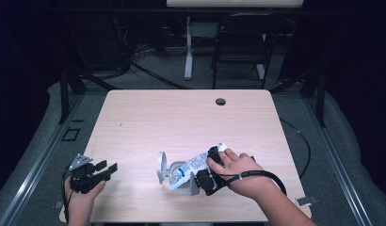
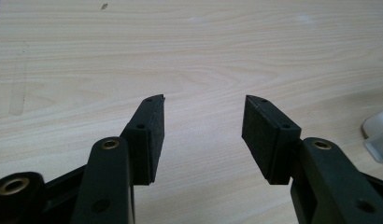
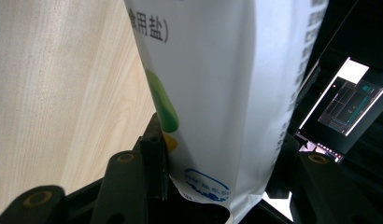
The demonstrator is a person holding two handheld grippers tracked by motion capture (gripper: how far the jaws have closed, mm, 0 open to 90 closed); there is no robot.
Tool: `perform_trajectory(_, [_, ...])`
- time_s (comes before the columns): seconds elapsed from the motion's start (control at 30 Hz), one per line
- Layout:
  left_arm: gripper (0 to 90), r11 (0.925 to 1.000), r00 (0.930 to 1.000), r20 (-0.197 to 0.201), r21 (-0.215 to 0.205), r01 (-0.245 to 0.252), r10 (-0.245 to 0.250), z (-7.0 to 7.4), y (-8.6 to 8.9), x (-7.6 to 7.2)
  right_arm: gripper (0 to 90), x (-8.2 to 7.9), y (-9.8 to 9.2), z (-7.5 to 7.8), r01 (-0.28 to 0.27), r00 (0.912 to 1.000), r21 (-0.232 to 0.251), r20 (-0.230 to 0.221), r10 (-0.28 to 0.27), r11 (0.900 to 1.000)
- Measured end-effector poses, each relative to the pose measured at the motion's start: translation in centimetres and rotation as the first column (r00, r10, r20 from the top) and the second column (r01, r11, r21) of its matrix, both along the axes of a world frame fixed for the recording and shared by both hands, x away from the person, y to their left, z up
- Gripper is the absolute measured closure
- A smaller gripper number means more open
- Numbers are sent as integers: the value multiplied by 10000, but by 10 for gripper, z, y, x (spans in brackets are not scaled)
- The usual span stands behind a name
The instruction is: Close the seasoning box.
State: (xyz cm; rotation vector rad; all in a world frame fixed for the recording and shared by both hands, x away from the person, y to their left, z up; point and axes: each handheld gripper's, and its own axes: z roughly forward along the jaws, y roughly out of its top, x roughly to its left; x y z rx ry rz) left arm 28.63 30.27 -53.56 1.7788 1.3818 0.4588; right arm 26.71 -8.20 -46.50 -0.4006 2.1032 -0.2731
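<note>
One salt bag (image 1: 193, 165), two hand-held grippers

Left gripper (image 1: 108, 170) gapes; right gripper (image 1: 211, 165) stands clamped.

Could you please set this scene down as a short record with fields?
surface: wooden table
held item: white bag with printed text, tilted over a clear container
container lid: flipped open
right gripper: jaws on either side of the bag, gripping it
left gripper: jaws apart, nothing between them, near the table's left front corner
contents of container: cannot tell
</note>
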Motion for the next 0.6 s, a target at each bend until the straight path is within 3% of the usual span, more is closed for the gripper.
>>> perform_trajectory(0.6, [494, 10000, 10000, -35, -16, -26, 26, -1, 0, 0, 552, 0, 0, 1, 38, 10000, -77, 76, -37, 10000])
